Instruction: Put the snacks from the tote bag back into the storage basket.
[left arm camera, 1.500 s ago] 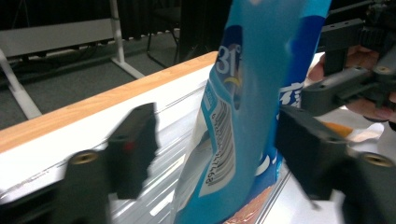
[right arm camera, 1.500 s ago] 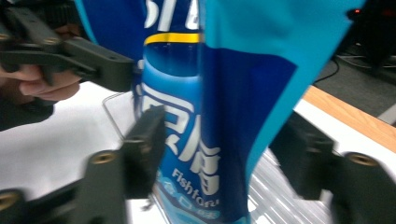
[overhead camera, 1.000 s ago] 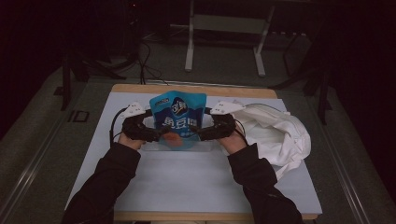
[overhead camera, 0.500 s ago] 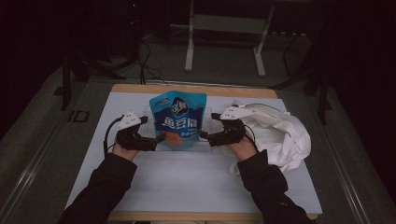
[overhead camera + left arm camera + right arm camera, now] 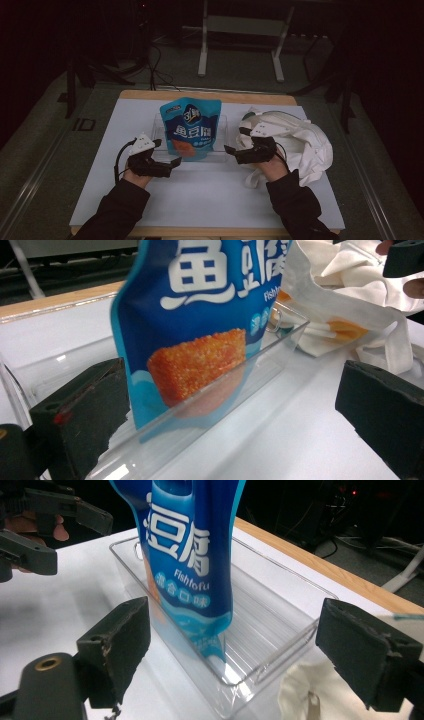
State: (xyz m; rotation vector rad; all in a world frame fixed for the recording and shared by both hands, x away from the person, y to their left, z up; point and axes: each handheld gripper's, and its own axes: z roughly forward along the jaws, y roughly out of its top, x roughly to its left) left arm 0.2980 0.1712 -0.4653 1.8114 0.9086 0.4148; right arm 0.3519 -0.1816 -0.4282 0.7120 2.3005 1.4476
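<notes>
both grippers have been pulled back from the blue snack pouch (image 5: pixel 190 128) since a second ago, when it was flanked closely on both sides. it has been let go and stands by itself, so placement looks done. left gripper (image 5: pixel 172 164) and right gripper (image 5: pixel 230 150) are seen with jaws spread wide, nothing held. the pouch is stood upright in the clear tray (image 5: pixel 280 620) at mid-table, orange tofu block printed on the front. a white cloth bag (image 5: pixel 300 140) lies just right of the tray.
</notes>
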